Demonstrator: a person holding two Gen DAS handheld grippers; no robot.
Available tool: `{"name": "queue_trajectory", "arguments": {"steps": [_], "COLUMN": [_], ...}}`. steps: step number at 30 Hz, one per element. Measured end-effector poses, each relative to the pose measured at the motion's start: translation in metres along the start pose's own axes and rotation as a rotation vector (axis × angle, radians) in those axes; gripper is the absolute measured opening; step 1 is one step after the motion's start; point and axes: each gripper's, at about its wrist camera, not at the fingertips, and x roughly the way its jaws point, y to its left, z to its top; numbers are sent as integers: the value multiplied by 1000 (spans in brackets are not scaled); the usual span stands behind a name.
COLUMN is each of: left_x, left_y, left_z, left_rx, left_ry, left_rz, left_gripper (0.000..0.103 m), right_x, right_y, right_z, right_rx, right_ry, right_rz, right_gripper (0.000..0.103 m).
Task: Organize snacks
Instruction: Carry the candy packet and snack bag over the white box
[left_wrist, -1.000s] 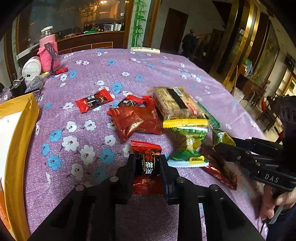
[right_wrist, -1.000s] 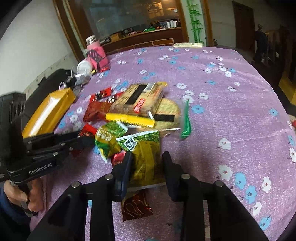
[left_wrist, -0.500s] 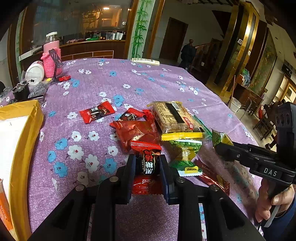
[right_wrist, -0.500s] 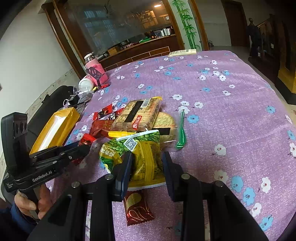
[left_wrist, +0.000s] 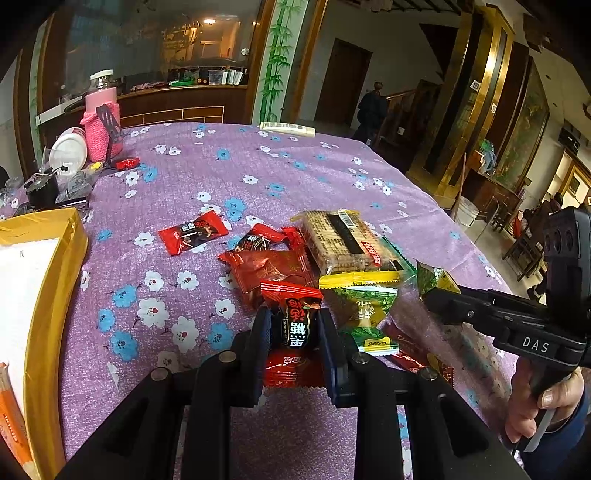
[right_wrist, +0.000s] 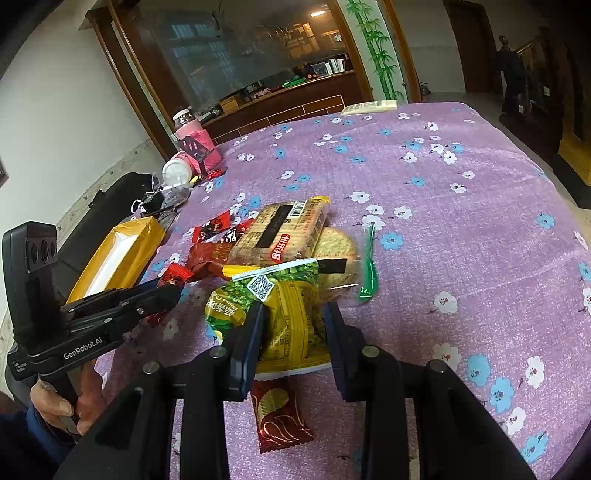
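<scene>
My left gripper (left_wrist: 295, 332) is shut on a small red-and-black candy packet (left_wrist: 295, 317), held just above the purple flowered tablecloth (left_wrist: 258, 177). My right gripper (right_wrist: 293, 321) is shut on a green-and-yellow snack packet (right_wrist: 291, 314), raised over a brown-red packet (right_wrist: 280, 417). Each gripper shows in the other's view: the right gripper (left_wrist: 436, 295) with its green packet, the left gripper (right_wrist: 162, 291) with its red candy. Beyond both lies the snack pile: a biscuit pack (left_wrist: 343, 240), a dark red packet (left_wrist: 269, 269), a red candy (left_wrist: 192, 232) and a green packet (left_wrist: 365, 314).
An open yellow box (left_wrist: 48, 295) stands at the left edge, also in the right wrist view as the yellow box (right_wrist: 118, 254). A pink-sleeved bottle (left_wrist: 101, 125), a white lid and dark clutter sit at the far left corner. A person's hand (left_wrist: 535, 406) holds the right gripper's handle.
Both views have tilted upward a little, showing more of the room. Each gripper has kept its packet, and the pile on the cloth lies as before.
</scene>
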Motion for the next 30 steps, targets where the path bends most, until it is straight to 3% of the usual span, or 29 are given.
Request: {"name": "queue_trajectory", "arguments": {"steps": [15, 25, 30], "left_x": [-8, -53, -82], "left_y": [-8, -9, 13], "left_z": [1, -7, -13], "left_rx": [1, -24, -62], "left_ry": [-25, -60, -84], "left_rz": [-1, -28, -19], "left_gripper": [25, 25, 25], "right_x": [-9, -12, -20], "right_y": [5, 2, 31], "right_z": [1, 4, 4], "right_rx": [-14, 48, 20], "right_ry": [-30, -28, -42], "right_rz": [-1, 71, 53], "right_gripper": [32, 32, 32]}}
